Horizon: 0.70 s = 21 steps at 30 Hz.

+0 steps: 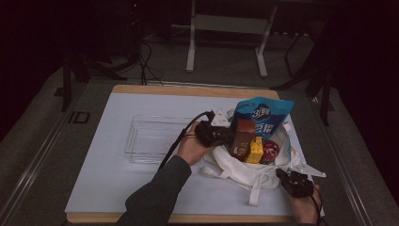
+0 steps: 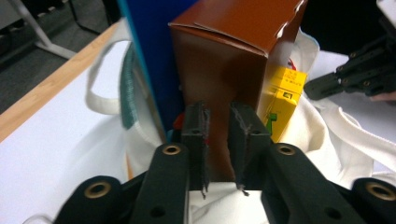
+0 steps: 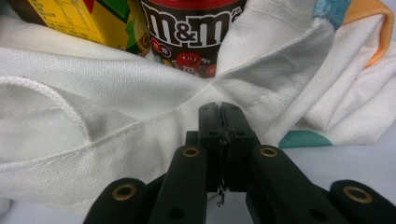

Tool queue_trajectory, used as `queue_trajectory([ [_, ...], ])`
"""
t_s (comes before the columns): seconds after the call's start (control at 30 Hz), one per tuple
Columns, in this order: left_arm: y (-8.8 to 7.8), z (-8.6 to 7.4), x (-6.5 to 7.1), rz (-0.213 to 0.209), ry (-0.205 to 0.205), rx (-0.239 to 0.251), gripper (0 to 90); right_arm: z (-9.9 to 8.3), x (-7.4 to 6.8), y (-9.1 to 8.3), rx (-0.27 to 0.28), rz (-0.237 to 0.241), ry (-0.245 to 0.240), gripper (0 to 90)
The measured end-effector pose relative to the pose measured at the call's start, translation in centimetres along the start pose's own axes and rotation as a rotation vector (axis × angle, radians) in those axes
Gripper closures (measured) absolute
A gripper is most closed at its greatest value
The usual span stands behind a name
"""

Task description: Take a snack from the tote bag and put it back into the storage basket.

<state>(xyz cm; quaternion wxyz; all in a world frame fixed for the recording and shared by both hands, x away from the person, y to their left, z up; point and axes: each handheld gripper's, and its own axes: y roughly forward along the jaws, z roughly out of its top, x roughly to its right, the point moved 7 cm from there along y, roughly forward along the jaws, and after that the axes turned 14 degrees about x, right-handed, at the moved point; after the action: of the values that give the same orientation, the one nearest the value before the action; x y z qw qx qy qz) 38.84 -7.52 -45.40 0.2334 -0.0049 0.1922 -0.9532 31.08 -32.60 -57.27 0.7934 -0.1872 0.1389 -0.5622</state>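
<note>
A white cloth tote bag (image 1: 235,165) lies on the white mat. In it are a blue snack pouch (image 1: 263,113), a brown box (image 1: 243,136), a yellow carton (image 1: 255,150) and an M&M's tub (image 1: 270,149). My left gripper (image 1: 234,136) comes in from the left and is shut on the brown box (image 2: 224,60), whose lower edge sits between the pads (image 2: 196,133). The box stands tilted above the bag's mouth. My right gripper (image 3: 220,112) is shut at the bag's near right rim (image 3: 116,93), and the cloth creases run to its tips. The M&M's tub (image 3: 187,32) stands just behind.
An empty clear plastic tray (image 1: 155,139) lies on the mat to the left of the bag. The mat covers a wooden board (image 1: 188,89) on a dark floor. A metal stand (image 1: 226,23) and cables are at the back.
</note>
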Motion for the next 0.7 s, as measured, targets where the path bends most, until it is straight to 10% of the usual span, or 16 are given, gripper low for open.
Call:
queue_trajectory([
  [0.7,0.8,1.0,-0.3,-0.211,-0.006,0.075,37.2,0.0,0.0,0.0,0.002,0.005,0.001,87.6],
])
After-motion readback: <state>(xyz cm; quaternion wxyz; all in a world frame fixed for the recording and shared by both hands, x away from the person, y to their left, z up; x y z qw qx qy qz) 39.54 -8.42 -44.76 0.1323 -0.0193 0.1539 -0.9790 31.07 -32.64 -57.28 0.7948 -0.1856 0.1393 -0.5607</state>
